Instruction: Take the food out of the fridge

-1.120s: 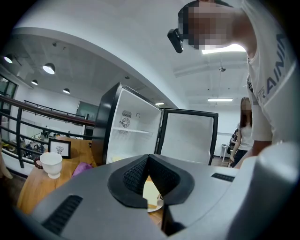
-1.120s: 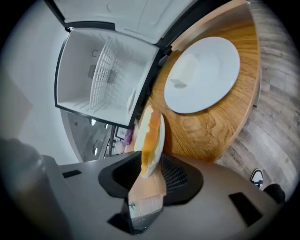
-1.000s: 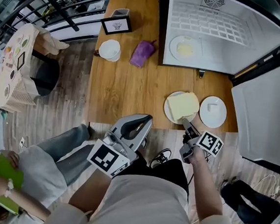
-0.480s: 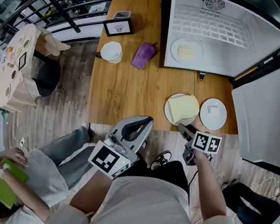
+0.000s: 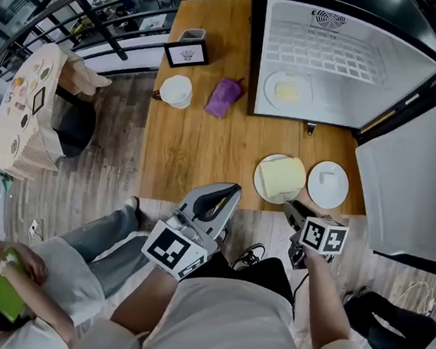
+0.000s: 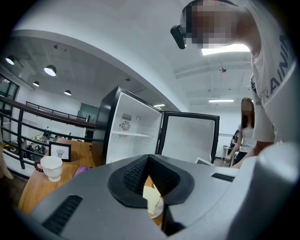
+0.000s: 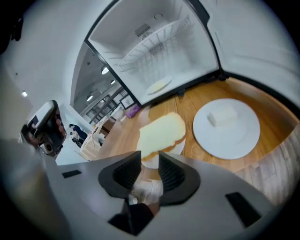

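In the head view the fridge door [image 5: 408,188] is cut off by the right edge, and the print on the framed sign [image 5: 187,53] cannot be read. In the left gripper view the plate of bread [image 6: 154,202] is mostly hidden behind the left claw [image 6: 149,158]; only a sliver is seen.

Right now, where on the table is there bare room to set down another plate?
Bare table, bordered by the cup and purple cloth behind, the bread plate at right and the near edge. Crowded at right: bread plate and white plate side by side before the fridge.
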